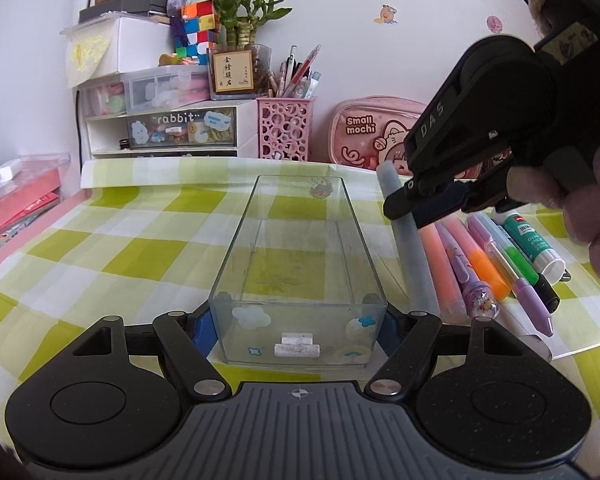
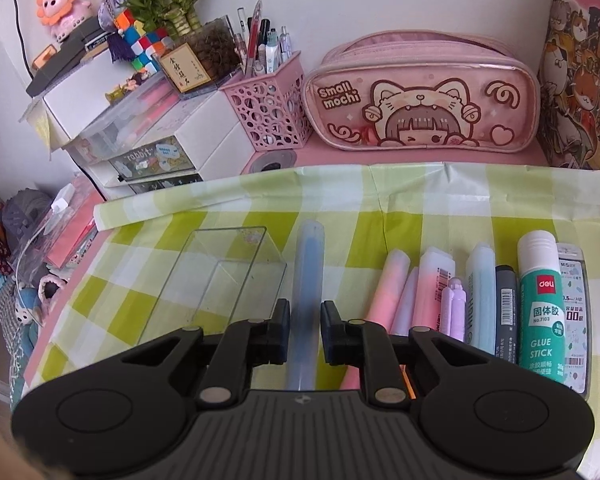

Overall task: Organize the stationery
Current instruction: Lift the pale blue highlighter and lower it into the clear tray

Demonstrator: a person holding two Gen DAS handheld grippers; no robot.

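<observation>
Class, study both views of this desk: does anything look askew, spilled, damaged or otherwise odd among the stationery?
Nothing is spilled or broken. The one thing out of line is the blue tube: the right hand-held gripper is shut on it and it is tilted, far end raised, beside the clear box, which the left hand-held gripper clamps.

Near end of the blue pen [image 2: 306, 304] behind the right claw's [image 2: 305, 330] body, lead-refill case [image 2: 576, 320] print illegible.

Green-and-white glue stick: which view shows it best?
The right wrist view: the green-and-white glue stick lies unobstructed with its label readable. In the left wrist view, the glue stick is small, near the edge, its top hidden by the right tongs.
</observation>
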